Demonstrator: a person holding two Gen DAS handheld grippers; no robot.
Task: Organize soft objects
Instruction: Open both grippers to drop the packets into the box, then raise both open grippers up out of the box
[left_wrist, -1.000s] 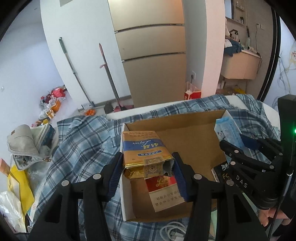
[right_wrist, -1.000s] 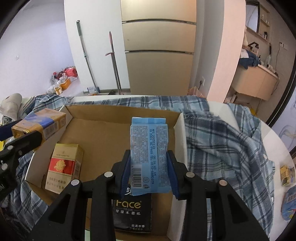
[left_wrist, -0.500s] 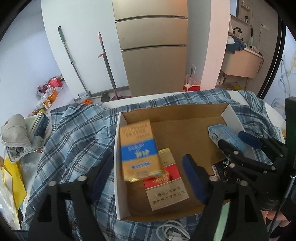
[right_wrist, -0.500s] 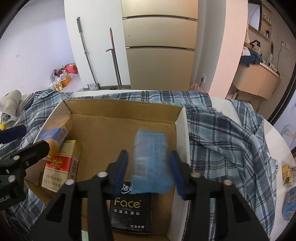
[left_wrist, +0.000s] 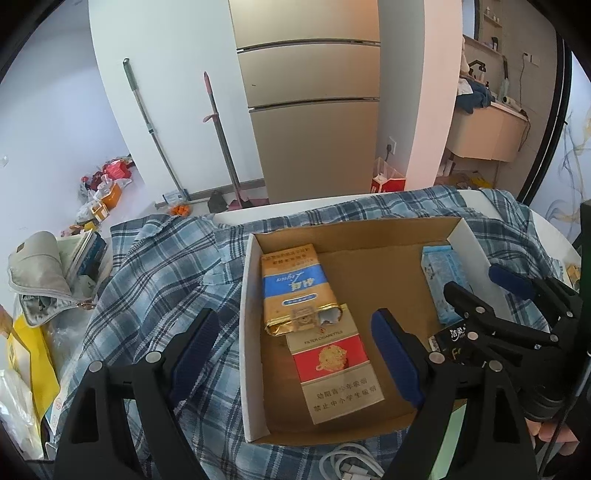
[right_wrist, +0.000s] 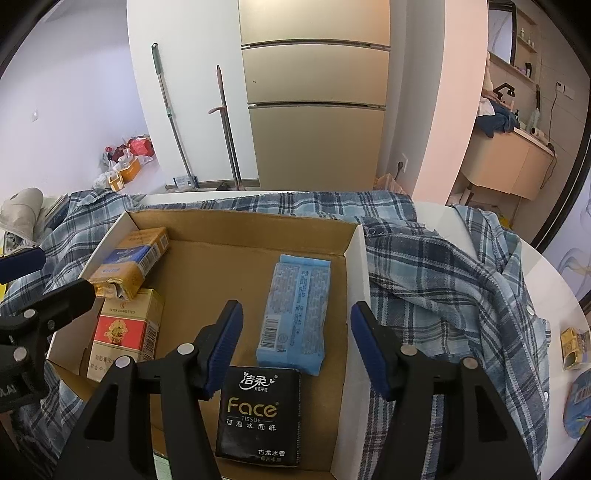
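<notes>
Both the left gripper (left_wrist: 295, 350) and the right gripper (right_wrist: 295, 350) stand wide apart and hold nothing. The light-blue plastic tissue pack (right_wrist: 293, 314) lies at frame centre inside the brown cardboard box (right_wrist: 236, 225), and the gold-and-blue soft packet (left_wrist: 297, 288) leans on the red-and-white carton (left_wrist: 332, 369). I think the leaning packet may slide if a finger bumps it.

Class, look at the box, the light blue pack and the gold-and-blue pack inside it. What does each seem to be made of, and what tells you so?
Box: cardboard, matte brown inside with white outer walls and folded edges. Light blue pack: probably thin glossy plastic film, with crimped ends and slight wrinkles. Gold-and-blue pack: likely soft paper with shiny foil, crumpled and torn open at one end.
</notes>
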